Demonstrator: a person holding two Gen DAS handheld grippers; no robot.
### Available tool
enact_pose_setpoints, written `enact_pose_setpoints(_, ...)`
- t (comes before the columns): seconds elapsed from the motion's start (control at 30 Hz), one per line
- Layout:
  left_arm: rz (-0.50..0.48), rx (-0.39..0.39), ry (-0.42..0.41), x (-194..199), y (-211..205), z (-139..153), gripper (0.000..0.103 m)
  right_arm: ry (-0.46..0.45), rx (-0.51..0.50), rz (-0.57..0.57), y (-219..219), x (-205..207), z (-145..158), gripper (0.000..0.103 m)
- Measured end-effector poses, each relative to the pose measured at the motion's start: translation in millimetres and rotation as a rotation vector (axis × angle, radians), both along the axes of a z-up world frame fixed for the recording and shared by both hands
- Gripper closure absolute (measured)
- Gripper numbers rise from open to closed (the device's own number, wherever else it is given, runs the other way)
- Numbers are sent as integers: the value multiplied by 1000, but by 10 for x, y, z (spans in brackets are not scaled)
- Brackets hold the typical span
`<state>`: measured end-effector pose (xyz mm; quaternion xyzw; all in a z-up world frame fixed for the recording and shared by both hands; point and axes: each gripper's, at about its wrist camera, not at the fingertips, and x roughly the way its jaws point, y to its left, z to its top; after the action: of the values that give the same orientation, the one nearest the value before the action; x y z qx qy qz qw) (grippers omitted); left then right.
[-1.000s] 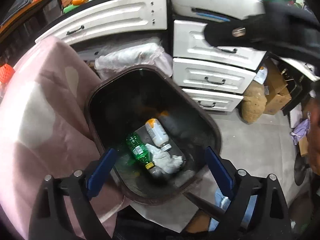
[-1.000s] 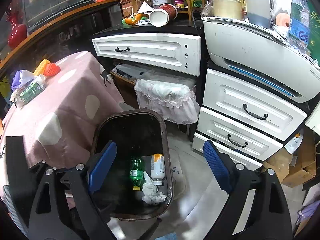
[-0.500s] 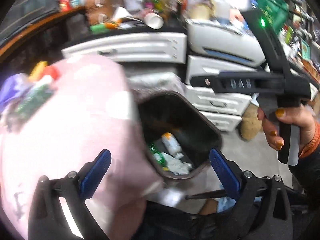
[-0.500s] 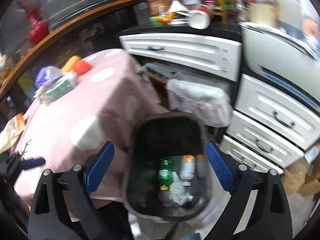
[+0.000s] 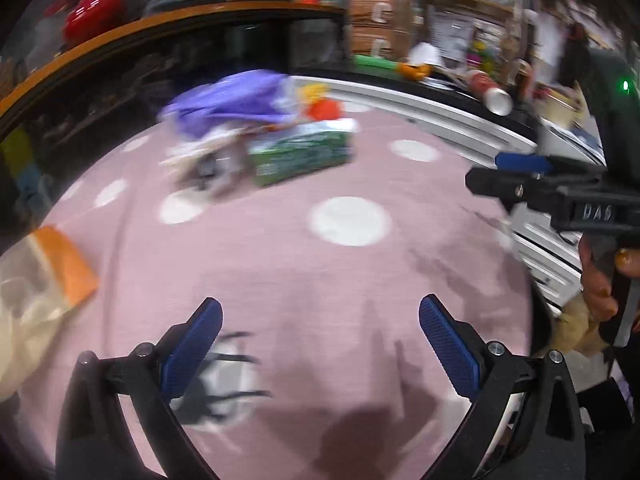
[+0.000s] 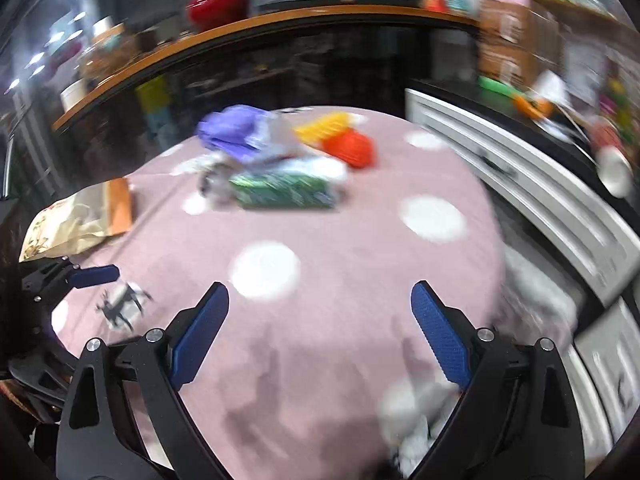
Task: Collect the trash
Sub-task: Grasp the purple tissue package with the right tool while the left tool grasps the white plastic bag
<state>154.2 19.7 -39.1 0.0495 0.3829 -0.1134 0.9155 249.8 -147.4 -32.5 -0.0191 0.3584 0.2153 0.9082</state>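
Filling most of both views: a pink tablecloth [image 5: 320, 272] with white dots, blurred by motion. Behind it, along the top of both frames, a dark counter with an orange edge [image 6: 240, 28] and a red vase [image 6: 218, 0]. At right in both, white drawers [image 6: 540, 192]; drawer handles visible only in the right wrist view.

On the far part of the cloth, upper centre of both frames, a cluster of trash: a green carton [image 5: 300, 154], lying flat, with a purple wrapper [image 5: 232, 100] just behind it and orange and yellow plastic pieces [image 6: 348, 146] to its right. Shown more clearly in the right wrist view. At the left edge of both frames, well apart from the cluster, a beige snack bag [image 6: 76, 220] with an orange end.

Low in the left wrist view, the left gripper [image 5: 320, 344], blue pads spread wide, holding nothing, above bare cloth. Low in the right wrist view, the right gripper [image 6: 320, 332], likewise spread wide and empty.

Only in the left wrist view: the right gripper side-on at the right edge, with the hand [image 5: 600, 280] on its handle. Only in the right wrist view: one blue fingertip of the left gripper at lower left, beside a small black deer print [image 6: 120, 308].
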Motion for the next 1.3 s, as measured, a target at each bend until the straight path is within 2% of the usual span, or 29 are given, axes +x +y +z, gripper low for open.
enact_pose_setpoints(0.17,73,-24,9,194,516,56,6,-46,-35,88,579,562,241,12)
enact_pose_setpoints(0.27,84,-47,9,266,683,94,5,-90,-109,119,871,863,339,12)
enact_pose_setpoints(0.37,85,-59,6,355,784,90,5,-95,-165,141,1080,1215,343,12)
enact_pose_setpoints(0.47,97,-92,23,520,906,47,5,-84,-231,171,1196,1454,224,14)
enact_pose_setpoints(0.53,101,-111,36,644,964,19,6,-81,-269,185,1257,1526,116,34)
enact_pose_setpoints(0.57,99,-116,38,694,977,9,6,-62,-267,205,1282,1551,76,54)
enact_pose_setpoints(0.7,95,-80,10,907,958,19,6,-116,-239,221,1251,1425,98,73)
enact_pose_setpoints(0.93,90,-61,-74,1205,907,135,6,-185,-126,171,1047,1151,427,75)
enact_pose_setpoints(1.13,34,22,-109,1468,628,192,6,-178,-78,146,840,983,590,75)
enact_pose_setpoints(1.17,23,34,-105,1533,571,207,6,-171,-70,143,806,961,597,75)
enact_pose_setpoints(1.23,37,53,-46,1713,502,184,6,-164,-51,138,723,896,606,75)
enact_pose_setpoints(1.3,58,31,12,1867,501,157,6,-164,-47,135,676,830,607,75)
